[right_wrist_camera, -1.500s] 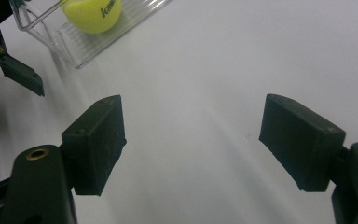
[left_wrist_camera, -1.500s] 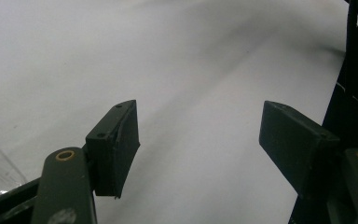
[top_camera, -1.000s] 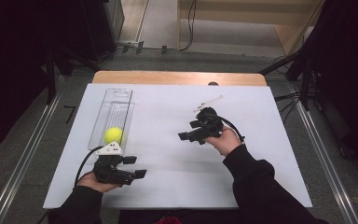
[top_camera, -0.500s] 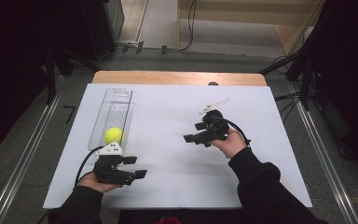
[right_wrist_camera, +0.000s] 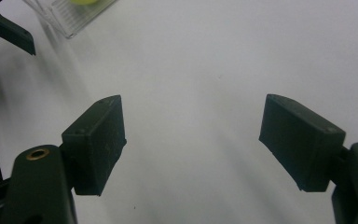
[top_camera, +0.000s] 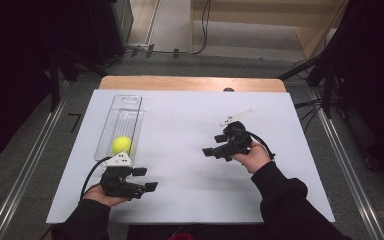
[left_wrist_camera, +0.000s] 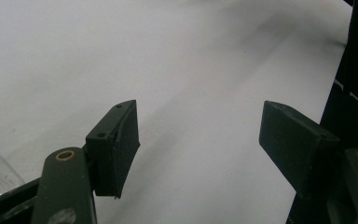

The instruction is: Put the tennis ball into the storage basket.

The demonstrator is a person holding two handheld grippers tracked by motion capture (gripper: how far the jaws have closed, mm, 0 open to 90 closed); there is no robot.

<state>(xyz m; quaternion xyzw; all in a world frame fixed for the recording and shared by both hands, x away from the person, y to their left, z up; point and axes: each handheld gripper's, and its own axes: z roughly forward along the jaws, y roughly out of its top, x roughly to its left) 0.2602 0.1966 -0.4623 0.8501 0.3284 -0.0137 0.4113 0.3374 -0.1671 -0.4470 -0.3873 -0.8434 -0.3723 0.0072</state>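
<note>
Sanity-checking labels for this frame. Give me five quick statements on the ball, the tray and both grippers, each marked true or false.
1. The yellow ball lies inside the clear tray. True.
2. The left gripper is shut on the ball. False: its jaws stand wide apart with nothing between them, above the white table cover.
3. The right gripper is open and empty. True.
4. The ball sits at the far end of the tray. False: it sits at the near end, close to the left gripper.
5. The right gripper is over the tray. False: in the high view it is out on the cover, well to the right of the tray.
</note>
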